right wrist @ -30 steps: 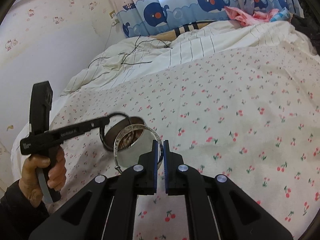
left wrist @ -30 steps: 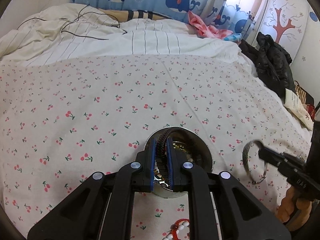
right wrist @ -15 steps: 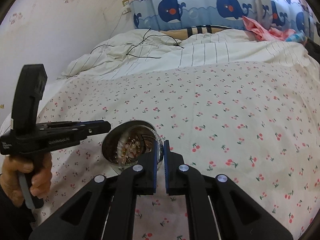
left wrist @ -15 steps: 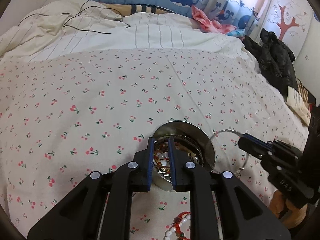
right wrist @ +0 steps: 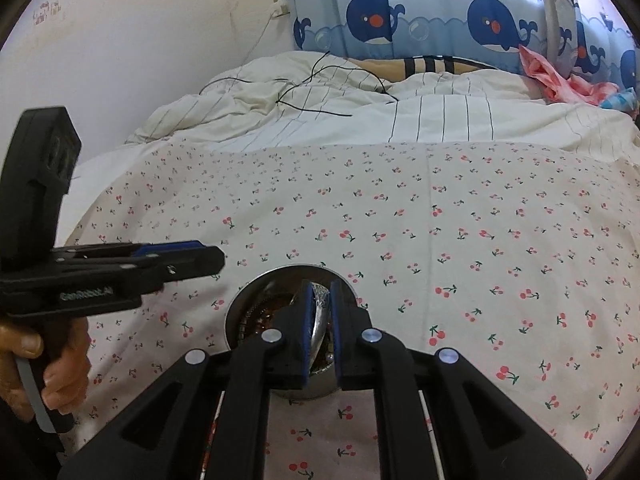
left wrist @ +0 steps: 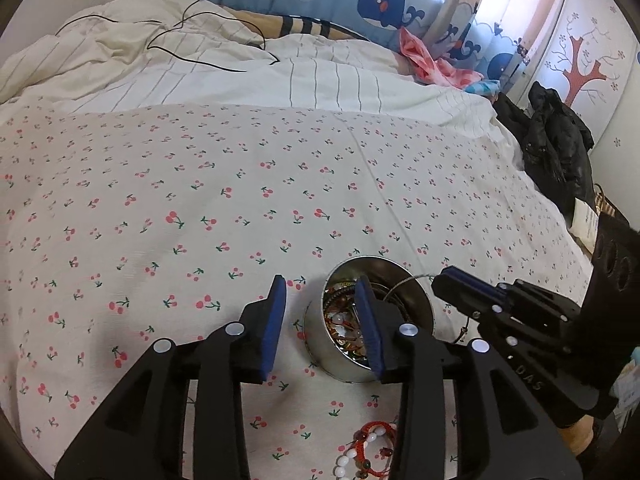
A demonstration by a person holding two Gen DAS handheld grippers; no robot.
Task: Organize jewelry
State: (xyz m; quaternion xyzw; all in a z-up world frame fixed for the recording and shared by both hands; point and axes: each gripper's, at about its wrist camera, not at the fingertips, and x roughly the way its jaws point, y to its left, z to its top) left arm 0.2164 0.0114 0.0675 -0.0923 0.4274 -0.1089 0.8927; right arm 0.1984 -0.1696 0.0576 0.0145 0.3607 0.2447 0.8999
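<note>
A round metal tin (left wrist: 416, 312) holding several bracelets sits on the cherry-print bedspread; it also shows in the right wrist view (right wrist: 240, 312). My left gripper (left wrist: 320, 312) is open and empty, with its right finger over the tin's left side. My right gripper (right wrist: 320, 300) is shut on a silver bangle (right wrist: 318, 320) and holds it over the tin's mouth. In the left wrist view the right gripper (left wrist: 452, 284) comes in from the right, with the bangle's thin wire (left wrist: 404, 284) leaning over the tin's rim. A red and white bead bracelet (left wrist: 364, 452) lies on the bedspread nearer me than the tin.
A striped white duvet (left wrist: 240, 64) with a black cable (left wrist: 192, 40) is bunched at the far end. A black jacket (left wrist: 556, 148) lies at the bed's right edge. Whale-print curtains (right wrist: 440, 12) hang behind.
My left gripper let a dark bracelet go into the tin, opened and shifted left. My right gripper carried the silver bangle from beside the tin to over its mouth.
</note>
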